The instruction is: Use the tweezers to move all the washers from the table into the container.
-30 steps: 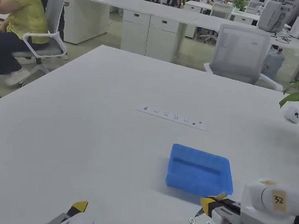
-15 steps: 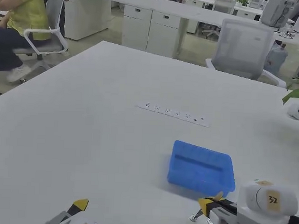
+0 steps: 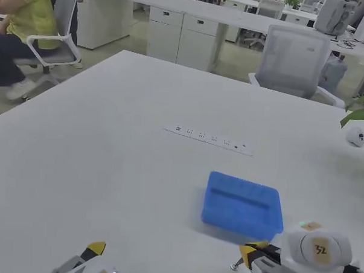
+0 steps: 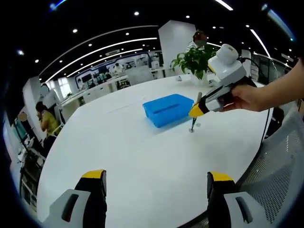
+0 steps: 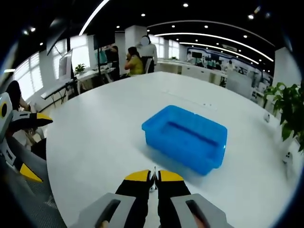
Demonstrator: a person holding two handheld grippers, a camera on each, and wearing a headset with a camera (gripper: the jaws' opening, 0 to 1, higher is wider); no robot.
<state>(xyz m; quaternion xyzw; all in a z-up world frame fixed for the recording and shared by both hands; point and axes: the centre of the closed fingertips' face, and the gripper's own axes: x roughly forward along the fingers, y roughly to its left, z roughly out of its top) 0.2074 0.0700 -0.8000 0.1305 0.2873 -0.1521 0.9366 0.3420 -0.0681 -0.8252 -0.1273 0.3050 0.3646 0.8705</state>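
The blue container (image 3: 242,205) sits on the white table (image 3: 126,158), and in the right gripper view the container (image 5: 185,135) lies just ahead of the jaws. My right gripper (image 3: 249,253) is shut on the thin metal tweezers (image 5: 153,178). The tweezers' tip (image 3: 232,267) points down at the table in front of the container. In the left gripper view the tweezers (image 4: 194,116) meet the table beside a small washer (image 4: 197,125). My left gripper (image 4: 154,178) is open with nothing in it, low at the near left (image 3: 95,253).
A flush socket strip (image 3: 209,139) crosses the table beyond the container. A grey chair (image 3: 291,56) stands at the far edge and a potted plant (image 3: 361,117) at the right. A person in a yellow top (image 3: 24,15) sits at the far left.
The right gripper has dipped and shifted slightly left, bringing the tweezers' tip down to the table by the washers. The left gripper has hardly moved. The head camera has shifted a little.
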